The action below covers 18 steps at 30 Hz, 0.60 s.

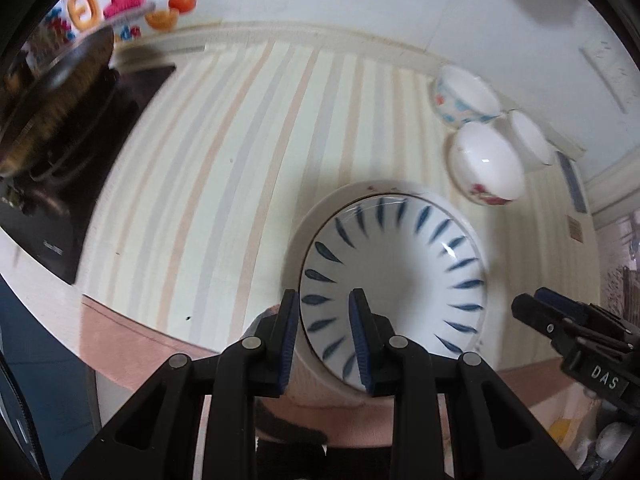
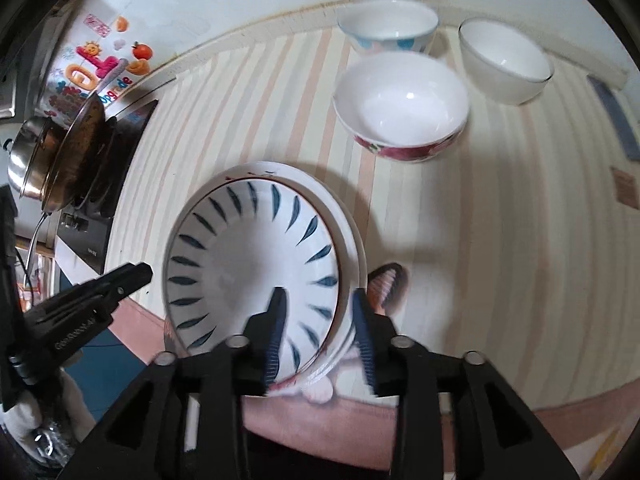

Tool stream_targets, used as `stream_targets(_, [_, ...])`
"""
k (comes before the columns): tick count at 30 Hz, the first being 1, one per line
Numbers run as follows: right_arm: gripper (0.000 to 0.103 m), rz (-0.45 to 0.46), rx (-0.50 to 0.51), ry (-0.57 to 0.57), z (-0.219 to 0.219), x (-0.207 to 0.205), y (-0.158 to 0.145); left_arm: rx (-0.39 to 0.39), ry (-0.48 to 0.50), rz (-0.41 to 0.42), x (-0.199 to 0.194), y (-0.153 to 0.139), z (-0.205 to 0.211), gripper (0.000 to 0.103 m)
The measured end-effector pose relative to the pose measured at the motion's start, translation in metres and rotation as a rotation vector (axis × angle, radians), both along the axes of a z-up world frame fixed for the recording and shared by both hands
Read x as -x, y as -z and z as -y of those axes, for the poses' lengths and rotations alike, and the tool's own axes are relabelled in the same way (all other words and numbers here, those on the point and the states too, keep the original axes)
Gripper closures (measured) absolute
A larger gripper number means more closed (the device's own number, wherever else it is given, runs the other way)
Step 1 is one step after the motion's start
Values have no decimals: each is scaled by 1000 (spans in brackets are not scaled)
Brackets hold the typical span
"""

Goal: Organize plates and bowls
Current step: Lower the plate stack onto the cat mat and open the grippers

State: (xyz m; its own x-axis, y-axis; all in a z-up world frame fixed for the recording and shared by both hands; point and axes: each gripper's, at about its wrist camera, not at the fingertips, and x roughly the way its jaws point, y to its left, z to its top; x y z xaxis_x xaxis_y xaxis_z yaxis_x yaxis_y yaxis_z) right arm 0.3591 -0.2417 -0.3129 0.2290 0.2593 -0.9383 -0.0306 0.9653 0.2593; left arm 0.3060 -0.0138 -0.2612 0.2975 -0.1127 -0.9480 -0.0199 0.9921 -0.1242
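1. Left wrist view: a glossy white plate with blue leaf strokes (image 1: 394,276) rests inside a plain white plate (image 1: 298,368) on the striped tablecloth (image 1: 224,168), near the table's front edge. Three smooth round bowls (image 1: 486,162) cluster further back.
2. The left gripper (image 1: 326,338) has its blue ribbed pads clamped narrowly on the blue-patterned plate's rim.
3. Right wrist view: the same stacked plates (image 2: 256,264) lie at the centre; a red-flowered bowl (image 2: 402,108) stands behind.
4. The right gripper (image 2: 320,338) is released, its jaws apart astride the plates' rims, pads not pressing.
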Motion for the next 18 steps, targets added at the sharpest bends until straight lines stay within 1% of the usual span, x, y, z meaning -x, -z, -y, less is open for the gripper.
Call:
stream_targets(2, [35, 22, 14, 11, -1, 13, -16, 0, 31, 30, 13, -20, 0, 75])
stream_targets(4, [31, 52, 5, 31, -2, 31, -38, 0, 53, 57, 24, -38, -1, 72])
stream_targets(6, [21, 92, -7, 40, -4, 46, -59, 4, 79, 81, 36, -56, -2, 66])
stream_targets(7, [19, 110, -5, 45, -6, 54, -69, 7, 90, 91, 40, -63, -2, 62])
stream_targets(9, [12, 140, 8, 51, -11, 68, -91, 21, 106, 111, 50, -79, -1, 47])
stream_targets(10, [12, 152, 7, 57, -13, 75, -100, 24, 117, 122, 55, -88, -3, 35])
stream_targets(11, [11, 164, 7, 66, -15, 83, -109, 28, 122, 131, 58, -92, -4, 26])
stream_targets(14, [9, 209, 23, 84, -20, 108, -136, 37, 143, 152, 70, -108, -7, 25])
stream_targets(18, [8, 255, 57, 87, -28, 134, -161, 49, 149, 168, 86, -123, -13, 25])
